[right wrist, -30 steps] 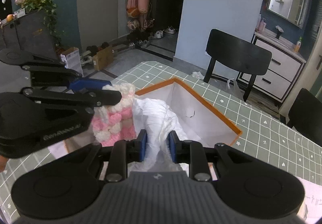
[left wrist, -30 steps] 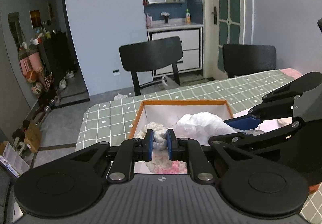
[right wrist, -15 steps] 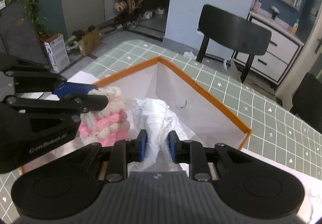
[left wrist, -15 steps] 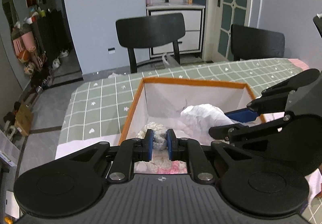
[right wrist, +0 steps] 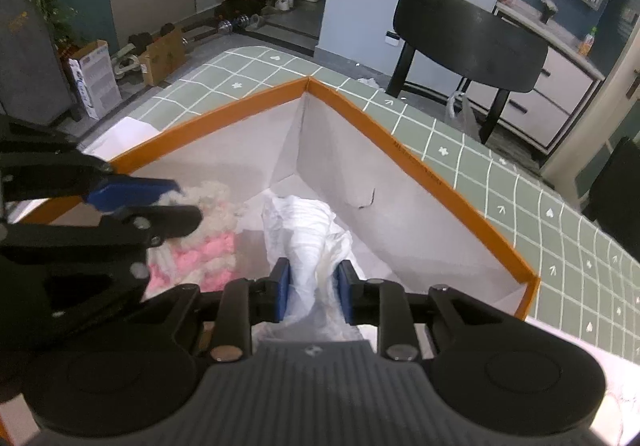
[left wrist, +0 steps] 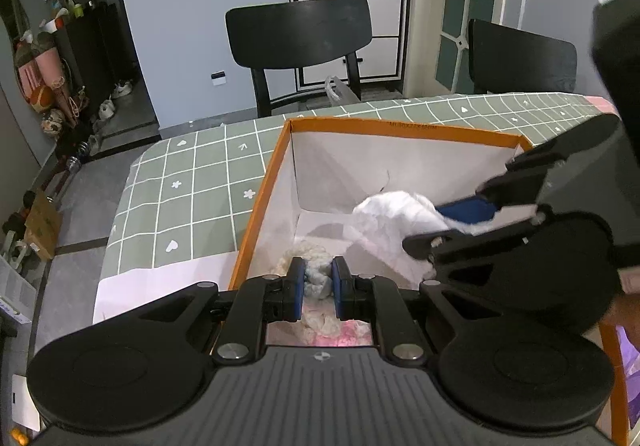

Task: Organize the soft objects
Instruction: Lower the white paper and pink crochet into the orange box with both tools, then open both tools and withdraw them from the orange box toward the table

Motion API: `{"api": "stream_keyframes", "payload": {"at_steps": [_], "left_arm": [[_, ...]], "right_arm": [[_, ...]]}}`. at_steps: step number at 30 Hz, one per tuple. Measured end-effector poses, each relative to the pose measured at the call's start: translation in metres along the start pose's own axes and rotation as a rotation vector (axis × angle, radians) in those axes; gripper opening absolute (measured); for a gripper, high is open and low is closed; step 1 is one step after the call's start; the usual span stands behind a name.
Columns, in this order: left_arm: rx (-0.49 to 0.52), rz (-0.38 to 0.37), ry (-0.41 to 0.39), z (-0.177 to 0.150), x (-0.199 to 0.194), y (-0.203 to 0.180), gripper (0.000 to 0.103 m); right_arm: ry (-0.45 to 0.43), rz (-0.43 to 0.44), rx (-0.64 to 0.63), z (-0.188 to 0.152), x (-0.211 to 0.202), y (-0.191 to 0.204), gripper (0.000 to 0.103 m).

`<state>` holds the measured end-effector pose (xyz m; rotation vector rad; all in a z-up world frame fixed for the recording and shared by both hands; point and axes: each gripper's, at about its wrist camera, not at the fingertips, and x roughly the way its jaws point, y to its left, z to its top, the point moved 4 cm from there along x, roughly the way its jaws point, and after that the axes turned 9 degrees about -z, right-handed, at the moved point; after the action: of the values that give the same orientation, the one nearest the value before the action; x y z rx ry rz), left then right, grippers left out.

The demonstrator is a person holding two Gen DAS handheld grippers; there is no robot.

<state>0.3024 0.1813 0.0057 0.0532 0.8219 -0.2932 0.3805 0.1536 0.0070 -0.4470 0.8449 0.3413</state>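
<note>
Two grippers reach down into an orange-rimmed cardboard box (left wrist: 262,201) with smooth white inner walls, which sits on a worktop (left wrist: 188,181) covered in a green checked cloth printed with small hearts and stars. At lower centre of the left wrist view, the left gripper (left wrist: 319,282) pinches a chunky, fluffy knit piece (right wrist: 208,242) in cream and pink, lying low in the box. At lower centre of the right wrist view, the right gripper (right wrist: 314,288) has crinkled white cloth (right wrist: 308,230) between its blue pads, and its jaws are opening; the cloth bunches in soft folds near the box's far wall. Black curved-back chairs (left wrist: 298,33) stand beyond.
</note>
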Motion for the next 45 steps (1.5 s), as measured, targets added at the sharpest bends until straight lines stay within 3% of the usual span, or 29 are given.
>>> {"api": "stream_keyframes", "payload": {"at_steps": [3,6,9,15,24,28,38,45], "left_arm": [[-0.010,-0.001,0.009,0.000,0.000,0.001,0.018],[-0.013,0.004,0.007,0.002,-0.002,0.001,0.020],[-0.028,0.012,-0.009,0.006,-0.006,0.004,0.032],[-0.057,-0.001,-0.038,0.011,-0.018,0.006,0.033],[-0.009,0.024,-0.055,0.013,-0.036,-0.010,0.039],[-0.006,0.033,-0.064,0.016,-0.044,-0.012,0.042],[0.027,0.064,-0.079,0.018,-0.067,-0.027,0.043],[0.093,0.091,-0.102,0.023,-0.087,-0.055,0.050]], "right_arm": [[0.013,-0.024,0.007,0.002,0.007,-0.001,0.036],[0.012,-0.031,0.029,0.005,0.011,-0.005,0.039],[0.011,-0.030,0.042,0.004,0.009,-0.008,0.039],[-0.001,-0.033,0.056,0.004,-0.002,-0.013,0.040],[-0.044,-0.004,0.085,0.009,-0.028,-0.017,0.043],[-0.070,0.034,0.134,0.007,-0.044,-0.023,0.054],[-0.106,0.032,0.149,-0.002,-0.080,-0.032,0.054],[-0.137,0.038,0.161,-0.019,-0.113,-0.045,0.054]]}}
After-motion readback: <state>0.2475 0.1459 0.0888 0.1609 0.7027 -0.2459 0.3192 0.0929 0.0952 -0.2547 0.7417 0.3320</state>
